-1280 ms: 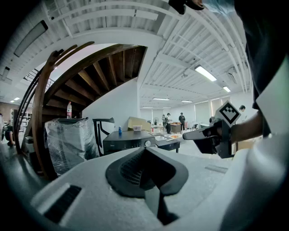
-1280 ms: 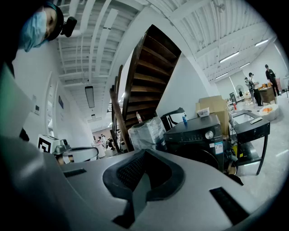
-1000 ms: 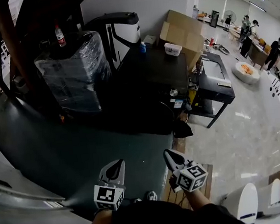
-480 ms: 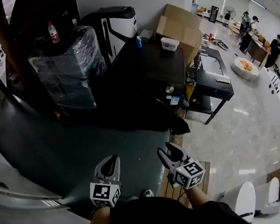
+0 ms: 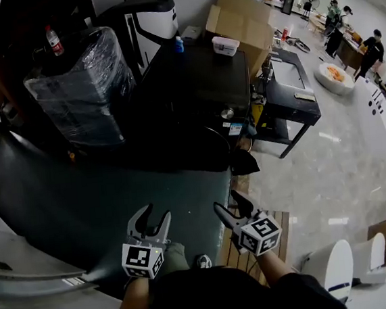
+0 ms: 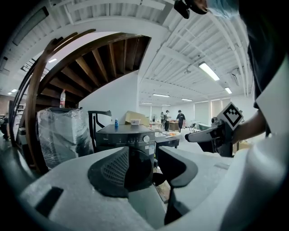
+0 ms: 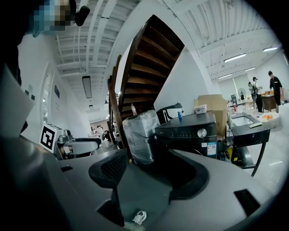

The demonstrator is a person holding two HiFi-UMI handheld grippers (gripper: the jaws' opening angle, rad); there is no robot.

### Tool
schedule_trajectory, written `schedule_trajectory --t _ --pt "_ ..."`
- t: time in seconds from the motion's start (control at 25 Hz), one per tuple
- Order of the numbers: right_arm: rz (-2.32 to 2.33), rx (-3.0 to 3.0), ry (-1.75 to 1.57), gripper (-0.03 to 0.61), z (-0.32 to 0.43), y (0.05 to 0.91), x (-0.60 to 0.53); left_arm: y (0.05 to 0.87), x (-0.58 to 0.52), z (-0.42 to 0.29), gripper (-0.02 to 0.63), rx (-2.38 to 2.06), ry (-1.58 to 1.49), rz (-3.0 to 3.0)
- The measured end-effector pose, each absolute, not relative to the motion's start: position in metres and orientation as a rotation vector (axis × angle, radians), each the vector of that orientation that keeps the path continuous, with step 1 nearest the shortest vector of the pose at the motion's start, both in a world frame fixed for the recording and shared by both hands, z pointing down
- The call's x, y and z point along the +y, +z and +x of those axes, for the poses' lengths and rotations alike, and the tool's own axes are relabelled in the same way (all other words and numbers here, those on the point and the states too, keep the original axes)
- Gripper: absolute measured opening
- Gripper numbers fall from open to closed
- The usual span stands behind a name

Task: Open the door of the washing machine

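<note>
The black washing machine (image 5: 203, 81) stands ahead of me, its dark front (image 5: 192, 150) facing me and its door closed. Through the left gripper view I see its control panel (image 6: 132, 139), and in the right gripper view its knob side (image 7: 192, 132). My left gripper (image 5: 155, 217) and right gripper (image 5: 227, 203) hover side by side low in the head view, well short of the machine. Both pairs of jaws are opening, with nothing between them. Each gripper view also catches the other gripper: the right gripper (image 6: 205, 135) and the left gripper (image 7: 83, 145).
A plastic-wrapped appliance (image 5: 81, 90) stands left of the machine, under a wooden staircase (image 7: 144, 58). Cardboard boxes (image 5: 241, 17) and a black table (image 5: 295, 100) are to its right. A blue bottle (image 5: 179, 44) and a white tub (image 5: 225, 45) sit on top. A wooden pallet (image 5: 230, 248) lies near my feet.
Both grippers have gone from shut to open. The washing machine now sits nearer and more central in the head view, and the grippers have dropped a little.
</note>
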State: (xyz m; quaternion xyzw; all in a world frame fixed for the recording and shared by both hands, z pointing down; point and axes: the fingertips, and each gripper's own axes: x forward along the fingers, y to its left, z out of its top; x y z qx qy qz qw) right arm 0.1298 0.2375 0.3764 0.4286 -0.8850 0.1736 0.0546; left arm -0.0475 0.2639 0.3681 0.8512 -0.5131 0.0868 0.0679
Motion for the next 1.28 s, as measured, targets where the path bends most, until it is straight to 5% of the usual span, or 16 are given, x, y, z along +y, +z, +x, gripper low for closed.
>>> schedule_trajectory --t 1.0,1.28 --pt "1.801 -2.317 0.547 0.285 0.034 0.409 0.045 0.416 0.015 -0.16 0.202 -1.017 0.559 2.779" --pt "1.758 -2.214 0.529 0.285 0.051 0.441 0.002 0.457 -0.03 -0.141 0.202 -0.883 0.712 2.789"
